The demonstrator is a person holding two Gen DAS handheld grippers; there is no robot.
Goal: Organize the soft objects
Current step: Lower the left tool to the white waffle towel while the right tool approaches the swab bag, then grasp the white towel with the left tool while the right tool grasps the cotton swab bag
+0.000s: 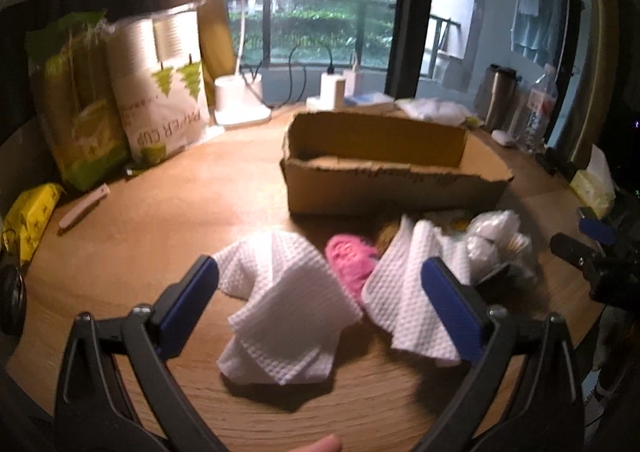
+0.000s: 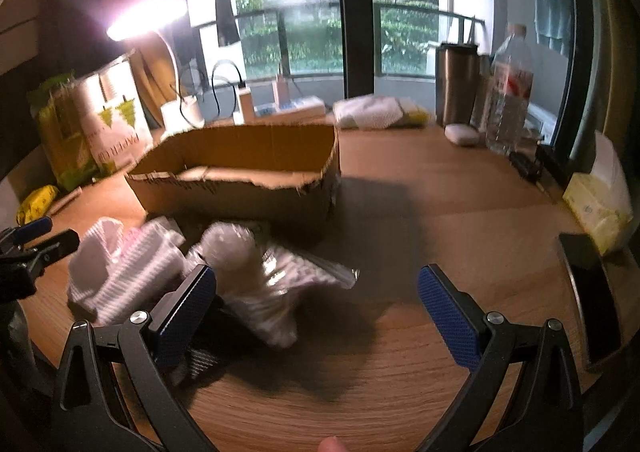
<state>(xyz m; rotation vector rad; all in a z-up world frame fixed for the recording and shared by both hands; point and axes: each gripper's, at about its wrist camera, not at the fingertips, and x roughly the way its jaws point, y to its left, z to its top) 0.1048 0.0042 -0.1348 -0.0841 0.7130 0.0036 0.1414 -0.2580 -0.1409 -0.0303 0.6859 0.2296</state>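
Both sets of jaws are hanging spread wide with nothing between them. The left gripper (image 1: 320, 292) is hovering low over the round wooden counter (image 1: 140, 252), tilted down and forward, and the crumpled white waffle-textured cloth (image 1: 280, 316) is lying directly between its jaws, on the counter. A second white waffle cloth (image 1: 404, 292) is lying partly behind the right-hand jaw, with a fluffy pink soft item (image 1: 352, 256) just beyond the gap, wedged between the two cloths. The torn open-top brown cardboard box (image 1: 380, 168) is sitting farther ahead of the jaws, and nothing soft is showing inside it.

Risks: the two cloths are lying close, so a closing pinch is likely to be catching the edge of the second cloth or the pink item along with the first and dragging the pile. A pinch on a single loose fold could be letting the cloth slide out on the way to the box. The box's ragged front wall could snag a dangling corner.

The right gripper (image 2: 316, 308) is also low and pitched forward, mostly over bare counter; a crinkly clear plastic-wrapped white bundle (image 2: 256, 284) is lying just by its left-hand jaw, not between them. This view is motion-blurred, so the bundle's make-up is unclear. The two grippers are working close together, so collision is possible. A fingertip (image 2: 330, 444) is showing at the bottom edge.
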